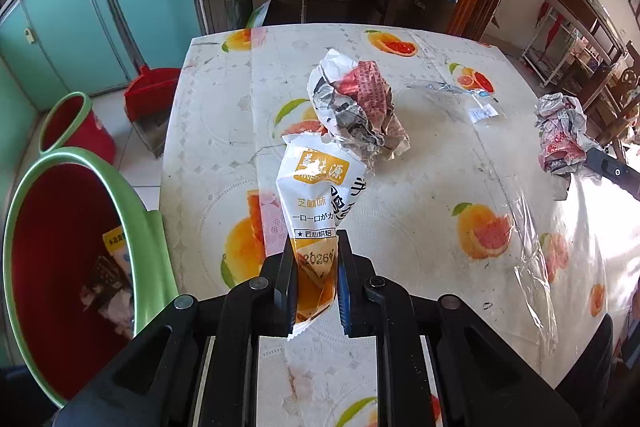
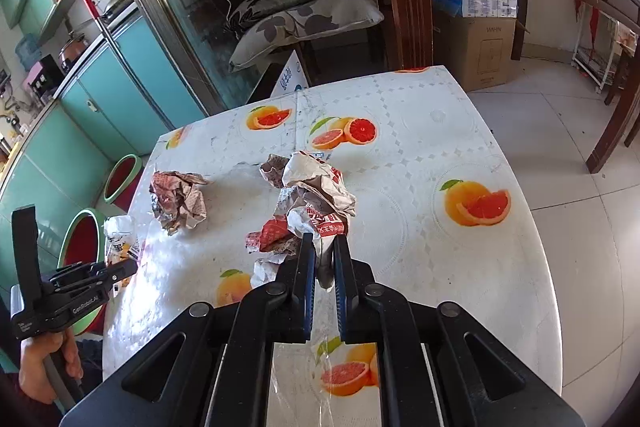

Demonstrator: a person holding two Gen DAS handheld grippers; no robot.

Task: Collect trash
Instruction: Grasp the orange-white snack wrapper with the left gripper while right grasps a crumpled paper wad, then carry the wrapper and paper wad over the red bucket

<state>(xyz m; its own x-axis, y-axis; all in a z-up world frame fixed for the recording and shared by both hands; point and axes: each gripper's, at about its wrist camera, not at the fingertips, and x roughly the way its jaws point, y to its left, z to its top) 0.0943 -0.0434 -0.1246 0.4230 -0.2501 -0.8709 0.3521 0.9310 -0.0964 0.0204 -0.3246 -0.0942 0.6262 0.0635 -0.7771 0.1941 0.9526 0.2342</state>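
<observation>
My left gripper (image 1: 314, 241) is shut on a white and orange snack wrapper (image 1: 316, 187), which stands up from its jaws above the table (image 1: 420, 195). That gripper (image 2: 132, 265) and wrapper (image 2: 120, 233) also show at the left of the right wrist view, held by a hand. My right gripper (image 2: 324, 241) is shut on a crumpled newspaper wad (image 2: 316, 187), lifted slightly off the table (image 2: 440, 267). A second newspaper wad (image 1: 360, 107) (image 2: 178, 199) lies on the table beyond the wrapper. The right gripper's wad (image 1: 560, 135) appears at the right edge of the left wrist view.
A red bin with a green rim (image 1: 80, 247) (image 2: 82, 243) stands on the floor left of the table, with wrappers inside. A smaller red and green bin (image 1: 72, 127) (image 2: 124, 177) and a red dustpan (image 1: 152, 91) sit behind it. Clear plastic film (image 1: 472, 99) lies on the tablecloth.
</observation>
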